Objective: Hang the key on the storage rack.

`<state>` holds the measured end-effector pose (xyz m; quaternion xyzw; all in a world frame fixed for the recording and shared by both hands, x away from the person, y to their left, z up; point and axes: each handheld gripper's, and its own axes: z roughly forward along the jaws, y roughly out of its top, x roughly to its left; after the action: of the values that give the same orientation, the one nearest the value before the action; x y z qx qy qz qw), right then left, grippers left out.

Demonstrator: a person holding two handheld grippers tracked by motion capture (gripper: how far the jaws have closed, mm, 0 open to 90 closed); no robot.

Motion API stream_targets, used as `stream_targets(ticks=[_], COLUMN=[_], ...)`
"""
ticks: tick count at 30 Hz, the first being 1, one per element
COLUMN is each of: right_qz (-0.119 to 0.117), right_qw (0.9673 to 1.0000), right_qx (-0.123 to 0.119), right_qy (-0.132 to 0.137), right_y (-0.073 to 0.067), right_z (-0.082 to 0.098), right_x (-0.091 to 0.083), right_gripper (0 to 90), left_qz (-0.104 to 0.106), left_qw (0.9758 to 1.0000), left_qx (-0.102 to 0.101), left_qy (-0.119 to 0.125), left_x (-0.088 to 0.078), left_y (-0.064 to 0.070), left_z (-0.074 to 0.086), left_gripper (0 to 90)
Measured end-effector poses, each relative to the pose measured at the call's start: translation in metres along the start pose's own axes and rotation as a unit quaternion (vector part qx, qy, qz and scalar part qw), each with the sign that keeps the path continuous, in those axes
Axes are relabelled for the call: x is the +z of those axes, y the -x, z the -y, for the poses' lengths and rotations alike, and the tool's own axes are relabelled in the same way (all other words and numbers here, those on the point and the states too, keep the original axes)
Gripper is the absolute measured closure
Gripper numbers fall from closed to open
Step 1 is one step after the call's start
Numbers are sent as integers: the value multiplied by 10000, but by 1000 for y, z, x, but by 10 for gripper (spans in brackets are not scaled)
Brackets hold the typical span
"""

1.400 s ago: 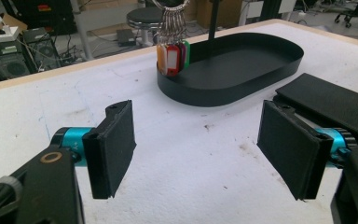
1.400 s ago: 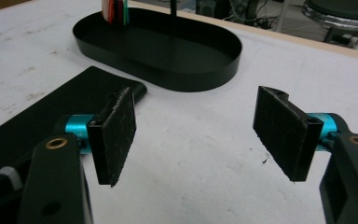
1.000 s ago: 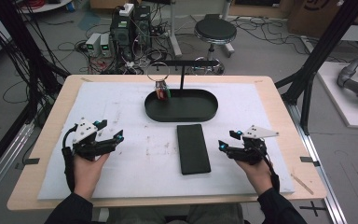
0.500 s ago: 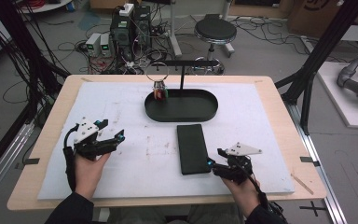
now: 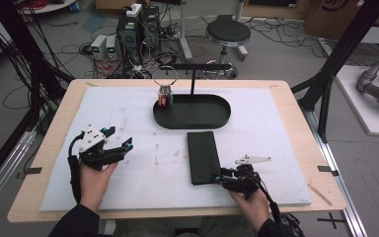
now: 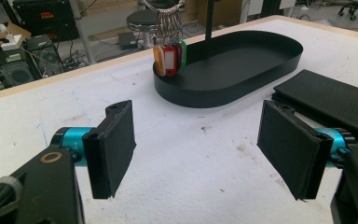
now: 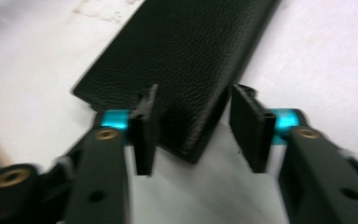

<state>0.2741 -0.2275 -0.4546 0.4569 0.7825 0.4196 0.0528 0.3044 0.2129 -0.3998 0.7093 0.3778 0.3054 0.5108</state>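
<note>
Change since a second ago: the right claw (image 5: pixel 220 178) has come down from beside the case's right edge to its near right corner; the left claw (image 5: pixel 123 148) holds much the same place. Flat black pebbled-leather rectangular case (image 5: pixel 203 156): lying on the white foam mat (image 5: pixel 128 113), long side running away from the person, just in front of the tray and apart from it. In the right gripper view the near corner of the case (image 7: pixel 186 70) sits between the two jaws, which are partly spread on either side of it; contact with the leather cannot be told, as the picture is blurred. Left claw, in the left gripper view (image 6: pixel 200 149): jaws spread wide, nothing between them, over bare mat well to the left of the case. Black oval metal tray (image 5: pixel 191 112): shallow wall, at the far middle of the mat, with a black T-shaped stand (image 5: pixel 193 74) rising at its rear. Metal key ring with coloured plastic tags (image 5: pixel 165 89): hanging from the left end of the stand's bar, the orange, red and green tags down at the tray's left end. Light wooden table (image 5: pixel 296 118): carries the mat, its edge bare all round. Beyond the table: black round stool (image 5: pixel 227 34), electronic boxes and tangled cables (image 5: pixel 128 39) on the grey floor.
</note>
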Motion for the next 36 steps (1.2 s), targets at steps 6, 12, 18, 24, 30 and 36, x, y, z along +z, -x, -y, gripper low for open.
stream_targets(ticks=[6, 12, 18, 24, 30, 36], right_qz=[-105, -186, -42, 52, 257, 223], right_qw=[9999, 9991, 9928, 9849, 9706, 9609], right_qx=[33, -386, -1157, -1644, -2291, -2661], right_qy=[-66, -26, 299, 541, 698, 736], right_y=[2, 5, 2, 4, -9, -19], right_z=[-5, -17, -36, -49, -53, -49], right_x=[-3, -12, -29, -40, -44, -42], right_gripper=[724, 805, 831, 837, 837, 826], left_qz=[55, 85, 117, 174, 243, 278], left_qw=[10000, 9999, 9999, 9998, 9996, 9995], left_qx=[47, 48, -3, -55, 5, 34], left_qy=[4, 26, 82, 122, 129, 120], left_x=[3, 3, 1, 4, 8, 10], left_y=[5, 8, 8, 9, 14, 17], left_z=[-1, -2, -2, -3, -5, -5], left_gripper=[273, 273, 273, 273, 273, 273])
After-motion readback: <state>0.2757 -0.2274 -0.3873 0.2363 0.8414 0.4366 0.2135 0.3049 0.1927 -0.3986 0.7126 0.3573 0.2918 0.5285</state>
